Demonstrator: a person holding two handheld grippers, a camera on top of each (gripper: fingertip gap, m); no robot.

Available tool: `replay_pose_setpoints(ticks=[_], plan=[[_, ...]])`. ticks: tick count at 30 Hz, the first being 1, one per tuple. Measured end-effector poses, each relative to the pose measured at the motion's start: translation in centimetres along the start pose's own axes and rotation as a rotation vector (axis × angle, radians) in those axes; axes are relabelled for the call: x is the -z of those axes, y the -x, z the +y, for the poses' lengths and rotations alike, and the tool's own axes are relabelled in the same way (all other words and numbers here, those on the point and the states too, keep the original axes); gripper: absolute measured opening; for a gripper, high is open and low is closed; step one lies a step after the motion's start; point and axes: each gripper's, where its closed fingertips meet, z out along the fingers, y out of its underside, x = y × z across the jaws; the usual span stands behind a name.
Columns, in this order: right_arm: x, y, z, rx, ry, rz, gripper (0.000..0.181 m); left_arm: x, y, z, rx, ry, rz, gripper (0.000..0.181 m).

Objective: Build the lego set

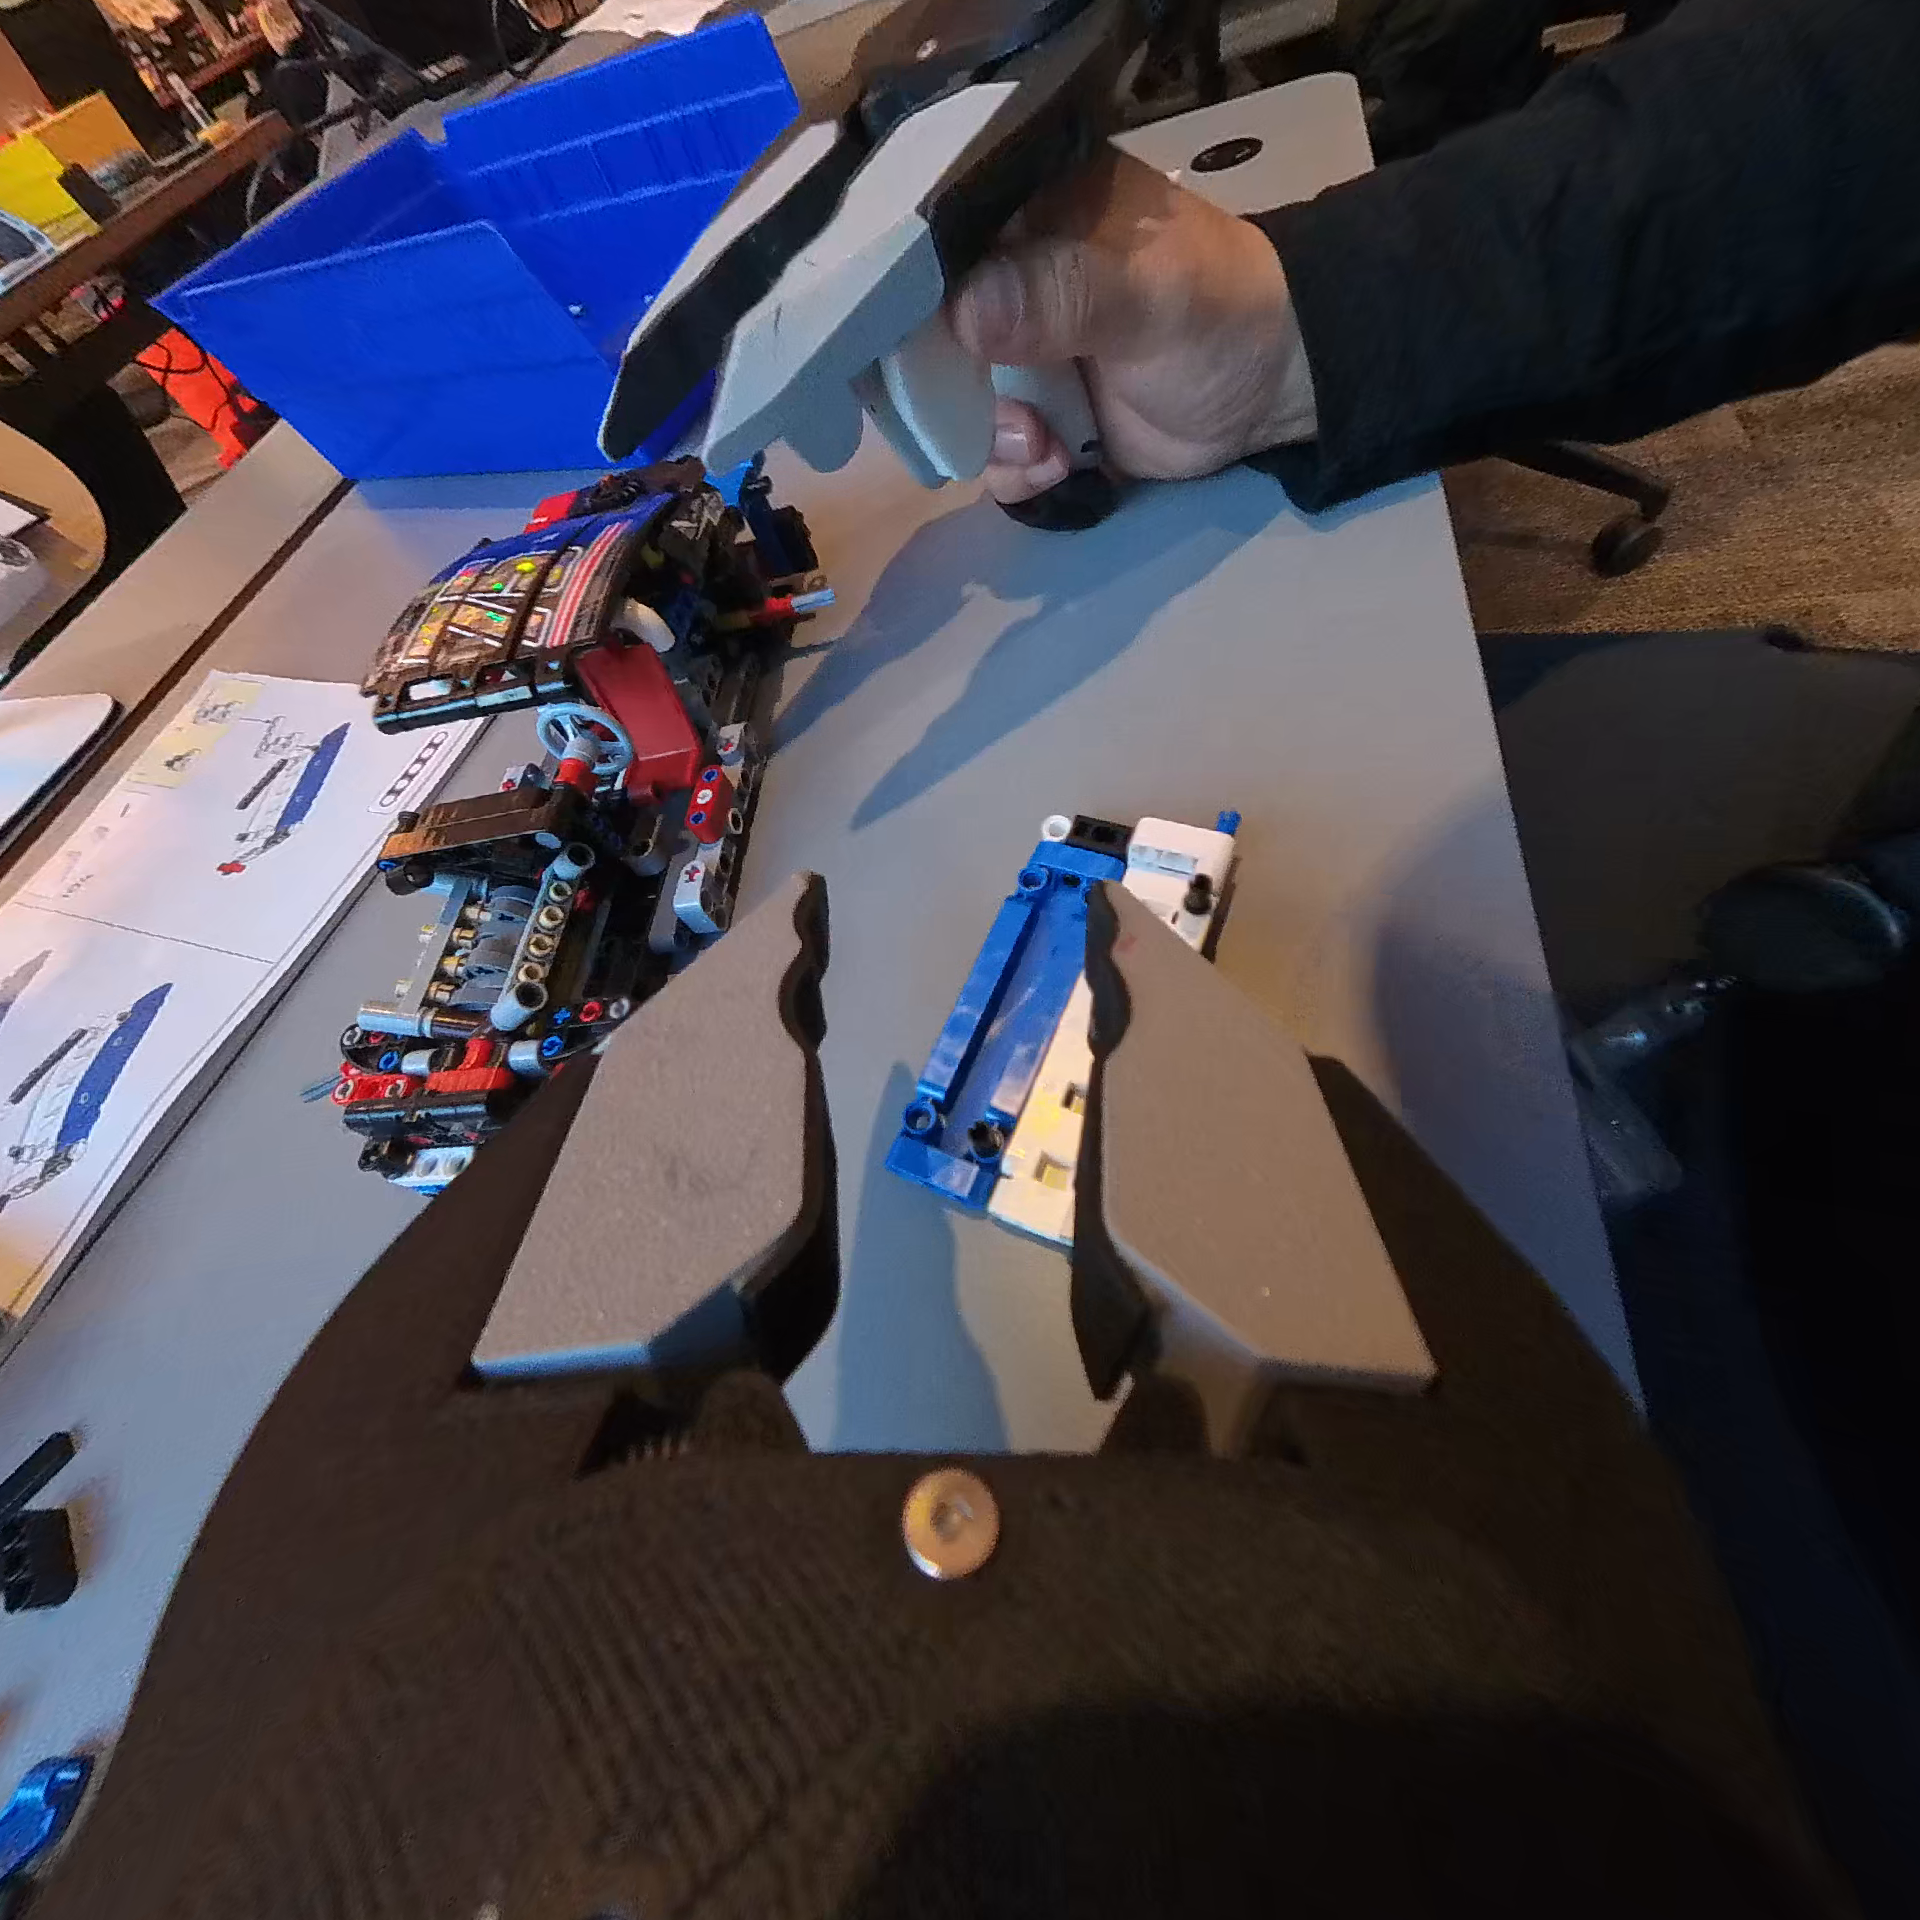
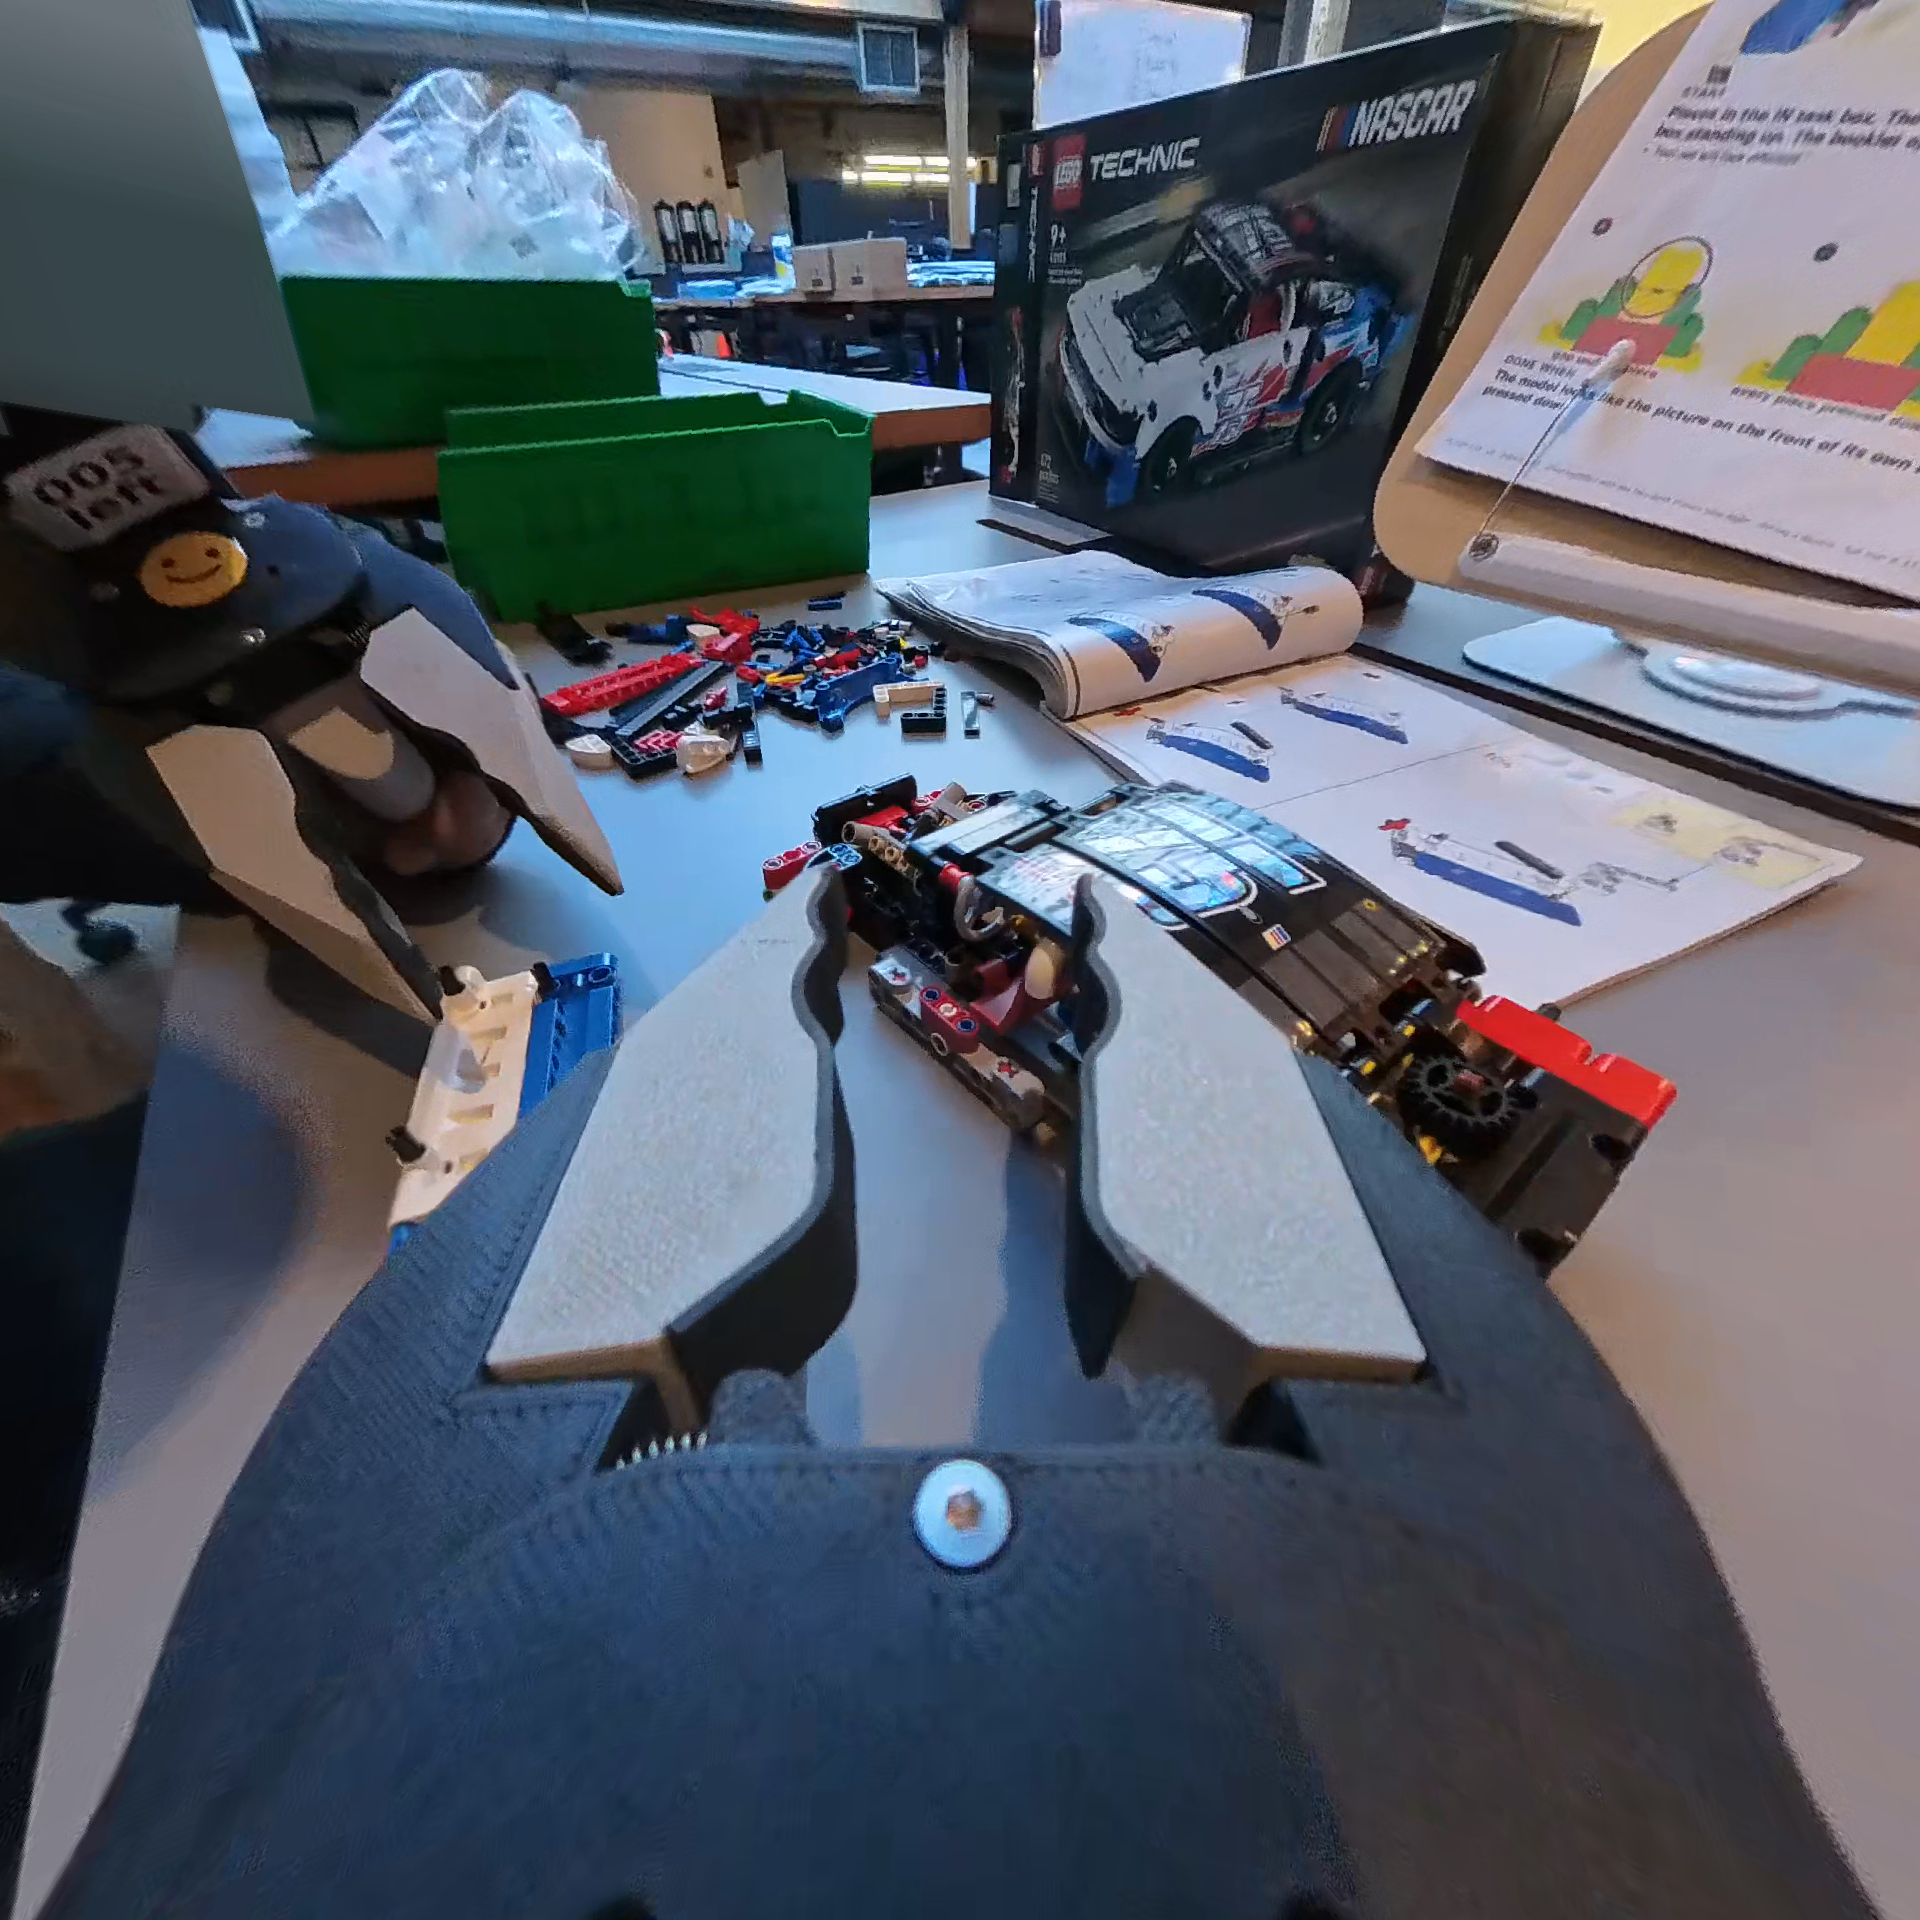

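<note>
A partly built Lego car lies on the grey table; it also shows in the right wrist view. A flat blue and white panel sub-assembly lies to its right, seen also in the right wrist view. My left gripper is open and empty, with the panel between its fingers; one fingertip is at the panel's white end. My right gripper is open and empty, just short of the car's side. It shows hand-held in the left wrist view, over the car's far end.
A blue bin stands behind the car. An open instruction booklet lies beside it. Loose pieces lie heaped before green bins. The set's box and a sheet on a stand stand at the back.
</note>
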Motion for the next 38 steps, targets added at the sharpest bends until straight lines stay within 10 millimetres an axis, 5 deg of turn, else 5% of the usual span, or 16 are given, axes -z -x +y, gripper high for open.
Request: replay_pose_setpoints(ticks=[9,23,38], plan=[[0.4,-0.4,0.3,-0.011,0.016,0.053,0.058,0.7,1.3,-0.1,0.063,-0.026,-0.058,0.049],[0.5,2.9,0.8,0.024,0.050,-0.112,0.047,3.6,-0.3,1.8,0.049,0.053,-0.120,0.046],[0.7,3.7,0.5,-0.021,0.035,-0.195,0.041,4.1,0.0,1.5,0.159,-0.005,-0.044,0.039]])
